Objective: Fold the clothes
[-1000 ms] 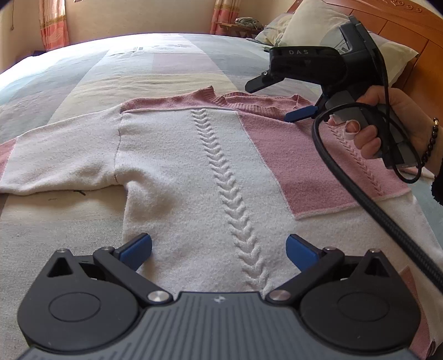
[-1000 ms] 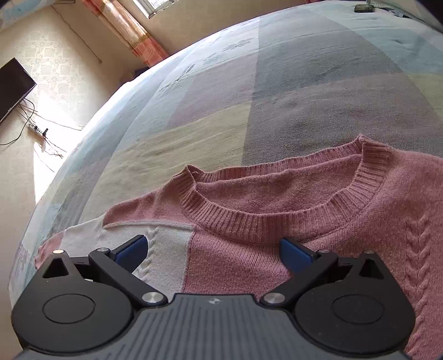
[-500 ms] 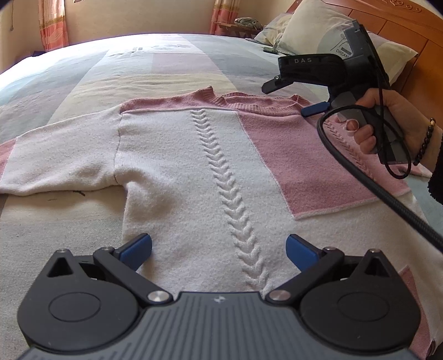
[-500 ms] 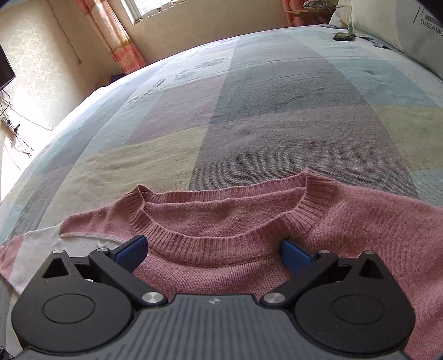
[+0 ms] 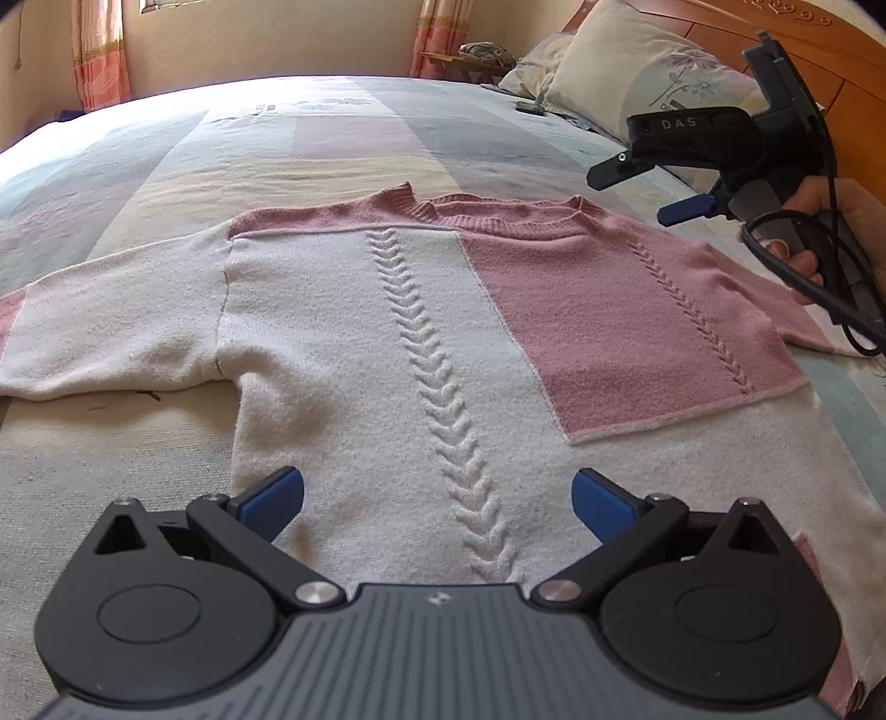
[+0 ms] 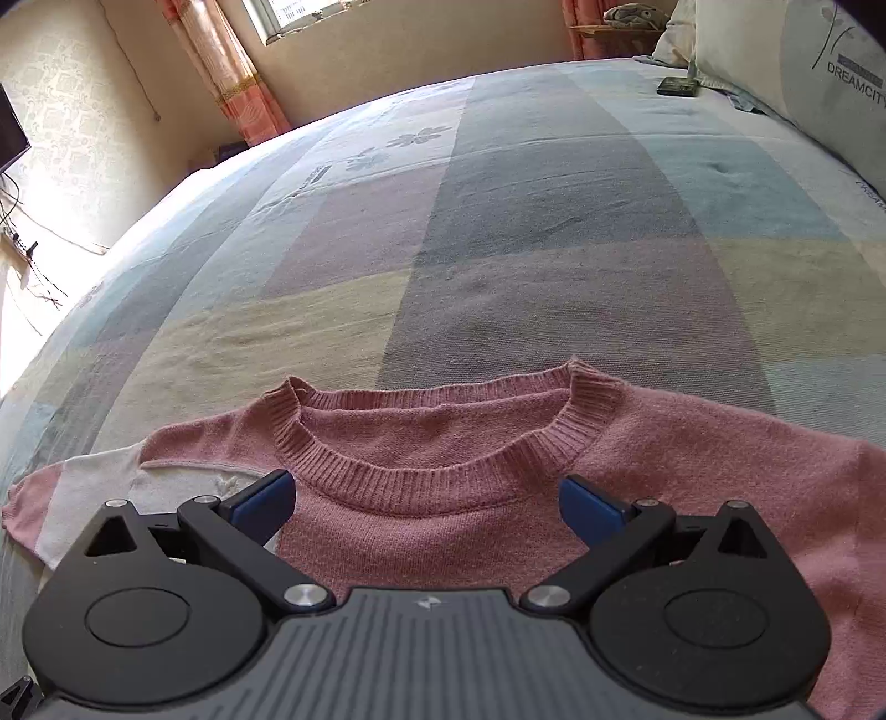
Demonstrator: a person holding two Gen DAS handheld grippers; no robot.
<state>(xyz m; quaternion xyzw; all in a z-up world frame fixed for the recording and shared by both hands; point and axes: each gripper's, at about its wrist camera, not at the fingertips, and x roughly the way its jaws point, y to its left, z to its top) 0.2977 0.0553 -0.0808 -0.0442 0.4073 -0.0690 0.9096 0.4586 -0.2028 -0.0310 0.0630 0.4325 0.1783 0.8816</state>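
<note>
A pink and white knitted sweater [image 5: 421,343] lies flat, front up, on the bed, sleeves spread to both sides. My left gripper [image 5: 437,495] hovers open over the white lower body near the hem, nothing between its blue pads. My right gripper [image 6: 423,501] is open too, above the pink chest just below the ribbed collar [image 6: 437,432]. In the left wrist view the right gripper [image 5: 659,188] is held by a hand [image 5: 814,238] over the sweater's right shoulder, clear of the cloth.
The bed [image 6: 498,232] wears a patchwork cover of grey, blue, yellow and pink. Pillows [image 5: 637,72] and a wooden headboard [image 5: 830,50] stand at the right. A dark phone [image 6: 675,86] lies near the pillows. A black cable [image 5: 797,288] hangs from the right gripper.
The right gripper has swung right and back from over the collar toward the sweater's right shoulder, and its view has turned to face the collar squarely. The left gripper has stayed put.
</note>
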